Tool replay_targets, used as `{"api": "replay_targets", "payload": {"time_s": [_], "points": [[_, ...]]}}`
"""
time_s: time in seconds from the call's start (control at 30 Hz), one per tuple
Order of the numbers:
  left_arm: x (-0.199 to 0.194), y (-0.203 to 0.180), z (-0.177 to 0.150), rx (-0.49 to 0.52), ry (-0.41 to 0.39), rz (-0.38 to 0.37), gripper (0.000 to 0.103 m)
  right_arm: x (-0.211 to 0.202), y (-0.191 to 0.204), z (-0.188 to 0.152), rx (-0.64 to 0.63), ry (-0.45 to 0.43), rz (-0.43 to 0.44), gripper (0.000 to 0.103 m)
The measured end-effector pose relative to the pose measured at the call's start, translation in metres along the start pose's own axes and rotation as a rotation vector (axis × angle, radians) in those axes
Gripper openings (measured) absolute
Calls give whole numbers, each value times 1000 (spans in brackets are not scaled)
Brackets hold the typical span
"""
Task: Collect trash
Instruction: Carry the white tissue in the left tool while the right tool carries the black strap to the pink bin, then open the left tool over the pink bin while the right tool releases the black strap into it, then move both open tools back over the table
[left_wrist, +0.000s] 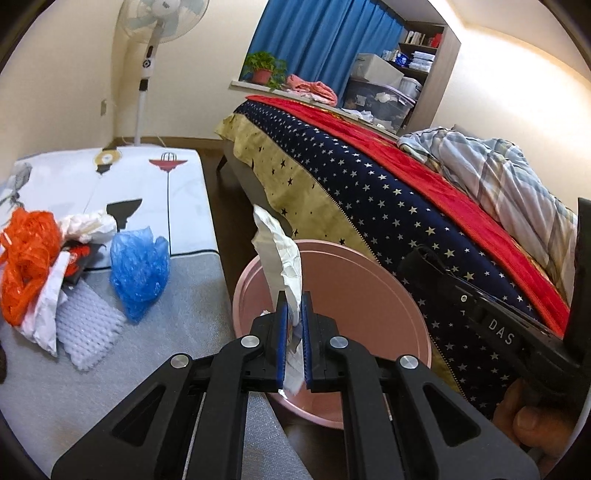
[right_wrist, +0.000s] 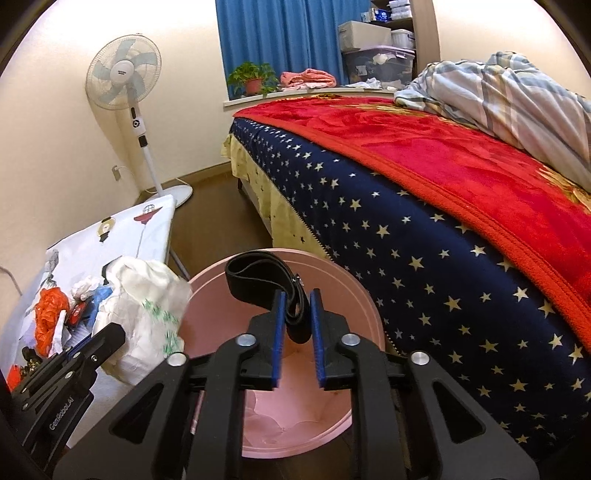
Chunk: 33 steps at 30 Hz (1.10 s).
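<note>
The left gripper (left_wrist: 294, 321) pinches crumpled white paper (left_wrist: 280, 254) and the right gripper (right_wrist: 297, 314) a black strap (right_wrist: 258, 282) above the pink bin (right_wrist: 354, 295), so both likely release next.

Between your left gripper's (left_wrist: 294, 325) blue pads (left_wrist: 281, 332) sits a white crumpled paper (left_wrist: 282, 254), over a pink bin (left_wrist: 369, 280). Your right gripper's (right_wrist: 297, 321) blue pads (right_wrist: 277, 325) flank a black strap (right_wrist: 258, 277). To the left of your left tongs lie an orange plastic bag (left_wrist: 27, 254) and a blue plastic bag (left_wrist: 138, 269) (translucent, crinkled). To the right, the bedcover (left_wrist: 369, 206) is navy with pale stars, under a red blanket (right_wrist: 443, 155).
</note>
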<state>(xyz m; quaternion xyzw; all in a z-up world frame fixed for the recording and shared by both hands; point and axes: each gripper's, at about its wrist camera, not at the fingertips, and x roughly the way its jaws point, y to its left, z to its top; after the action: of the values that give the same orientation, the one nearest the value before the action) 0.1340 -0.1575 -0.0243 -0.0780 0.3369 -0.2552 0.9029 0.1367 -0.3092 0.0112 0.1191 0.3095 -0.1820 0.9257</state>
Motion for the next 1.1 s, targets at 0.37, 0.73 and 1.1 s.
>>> {"api": "replay_targets", "payload": {"time_s": [0.37,0.73,1.1], "points": [[-14,-5,-5,48,-4,32,22,-11,1,0,13,-26,24,40],[-64,17,-6,35,-71,116,22,-38,30,-4,-52,-69,110,40],[-110,62,-15,-26,-120,241,22,-53,77,-15,-101,-77,213,40]]}}
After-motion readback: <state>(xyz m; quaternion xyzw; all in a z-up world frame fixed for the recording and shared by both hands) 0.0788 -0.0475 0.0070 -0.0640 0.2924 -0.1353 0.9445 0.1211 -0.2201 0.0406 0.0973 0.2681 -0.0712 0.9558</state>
